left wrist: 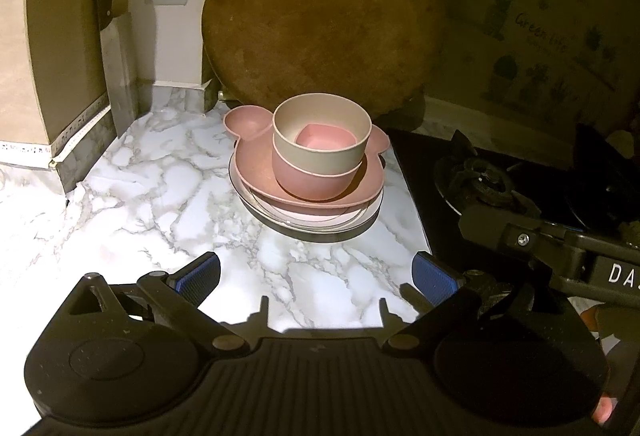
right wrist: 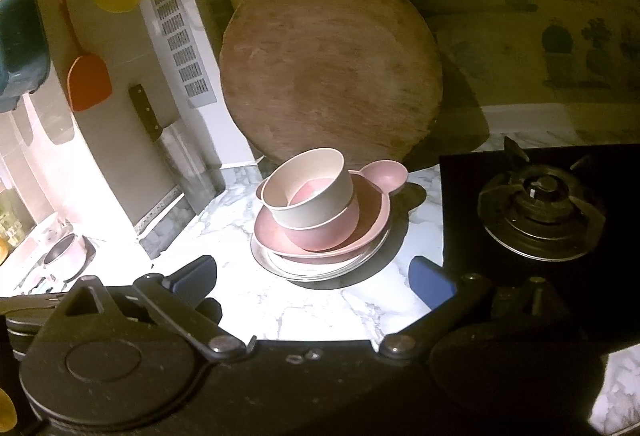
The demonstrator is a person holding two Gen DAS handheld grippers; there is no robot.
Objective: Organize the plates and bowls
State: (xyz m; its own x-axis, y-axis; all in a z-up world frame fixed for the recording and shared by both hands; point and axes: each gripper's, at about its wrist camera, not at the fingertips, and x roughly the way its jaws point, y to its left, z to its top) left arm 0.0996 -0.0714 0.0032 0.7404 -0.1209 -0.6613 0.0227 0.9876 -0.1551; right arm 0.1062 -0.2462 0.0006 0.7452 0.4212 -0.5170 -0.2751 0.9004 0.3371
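Observation:
A stack of dishes stands on the marble counter (left wrist: 132,196). At the bottom lies a white plate (left wrist: 352,222) (right wrist: 320,270), on it a pink bear-shaped plate (left wrist: 250,124) (right wrist: 380,176). A pink bowl (left wrist: 304,180) (right wrist: 320,236) sits on that, with a cream bowl (left wrist: 320,152) (right wrist: 316,208) nested in it and a small pink dish (left wrist: 324,138) (right wrist: 306,196) inside. My left gripper (left wrist: 316,278) hangs open, short of the stack. My right gripper (right wrist: 314,282) is open too, just in front of the white plate. Nothing is held.
A round wooden chopping board (left wrist: 320,20) (right wrist: 332,64) leans on the wall behind the stack. A cleaver (left wrist: 114,52) stands at the left wall. The black gas hob (left wrist: 480,180) (right wrist: 540,204) lies right of the stack. The right gripper's body (left wrist: 560,248) shows at the right.

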